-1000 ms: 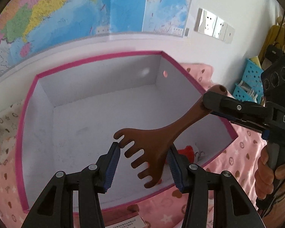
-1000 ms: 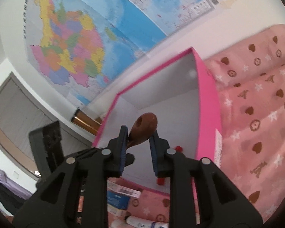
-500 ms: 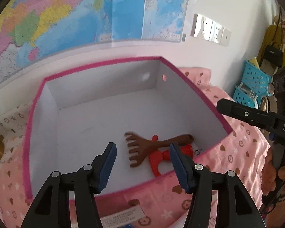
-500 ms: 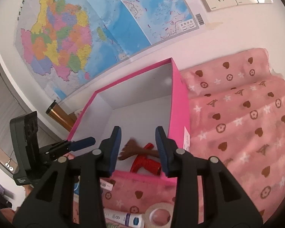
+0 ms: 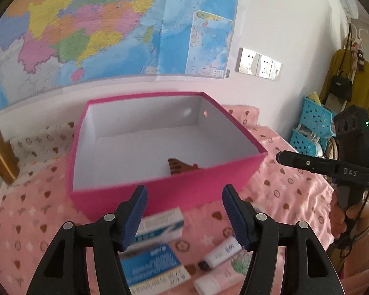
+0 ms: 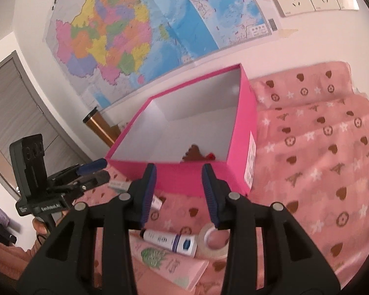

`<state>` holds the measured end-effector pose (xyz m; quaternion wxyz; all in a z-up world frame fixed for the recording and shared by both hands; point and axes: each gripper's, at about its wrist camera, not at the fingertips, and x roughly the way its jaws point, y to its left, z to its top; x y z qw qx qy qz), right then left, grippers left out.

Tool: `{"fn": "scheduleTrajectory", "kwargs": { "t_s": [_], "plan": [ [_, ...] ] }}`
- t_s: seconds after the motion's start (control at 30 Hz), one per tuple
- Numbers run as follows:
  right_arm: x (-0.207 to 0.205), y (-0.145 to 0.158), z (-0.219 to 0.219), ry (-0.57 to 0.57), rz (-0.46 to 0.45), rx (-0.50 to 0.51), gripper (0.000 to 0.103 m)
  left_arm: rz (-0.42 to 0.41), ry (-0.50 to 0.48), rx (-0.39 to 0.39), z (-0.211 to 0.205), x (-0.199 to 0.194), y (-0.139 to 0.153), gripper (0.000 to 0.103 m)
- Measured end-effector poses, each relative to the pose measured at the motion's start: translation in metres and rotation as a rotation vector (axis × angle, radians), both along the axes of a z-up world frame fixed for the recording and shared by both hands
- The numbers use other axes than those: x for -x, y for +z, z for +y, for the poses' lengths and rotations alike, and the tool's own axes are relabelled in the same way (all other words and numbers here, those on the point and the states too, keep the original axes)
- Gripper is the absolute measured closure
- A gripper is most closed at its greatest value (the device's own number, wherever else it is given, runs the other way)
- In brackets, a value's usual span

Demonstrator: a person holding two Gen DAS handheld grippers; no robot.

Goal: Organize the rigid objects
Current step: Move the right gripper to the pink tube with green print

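Observation:
A pink box [image 5: 160, 191] with a white inside stands on the pink bedspread; it also shows in the right wrist view [image 6: 246, 127]. A brown toy rake [image 5: 178, 166] lies inside by the near wall, with a red piece [image 6: 211, 156] beside it. My left gripper [image 5: 184, 217] is open and empty, held back in front of the box. My right gripper [image 6: 179, 198] is open and empty, also short of the box; it shows at the right of the left wrist view [image 5: 292, 159].
On the bedspread in front of the box lie blue-and-white cartons [image 5: 152, 258], a white tube [image 6: 169, 242], a pink tube [image 6: 169, 263] and a roll of clear tape [image 6: 215, 241]. Blue baskets [image 5: 312, 127] stand at the right. A map covers the wall.
My right gripper opened and let the brown rake drop into the box. Both grippers then pulled back from the box, so the items in front of it came into view.

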<state>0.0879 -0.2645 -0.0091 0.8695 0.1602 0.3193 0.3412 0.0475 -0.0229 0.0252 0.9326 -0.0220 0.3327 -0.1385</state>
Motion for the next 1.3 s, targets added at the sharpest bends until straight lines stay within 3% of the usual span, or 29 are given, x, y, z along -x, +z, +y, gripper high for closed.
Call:
{"fn": "scheduleTrajectory", "kwargs": {
  "t_s": [0.6,1.3],
  "plan": [
    [0.023,-0.050,-0.012,-0.002,0.146,0.014,0.063,0.136,-0.026,0.009,-0.018,0.042,-0.053,0.039],
    [0.047,-0.082,-0.008,0.033,0.244,0.051,0.063,0.202,-0.021,0.015,-0.015,0.058,-0.073,0.039]
  ]
}}
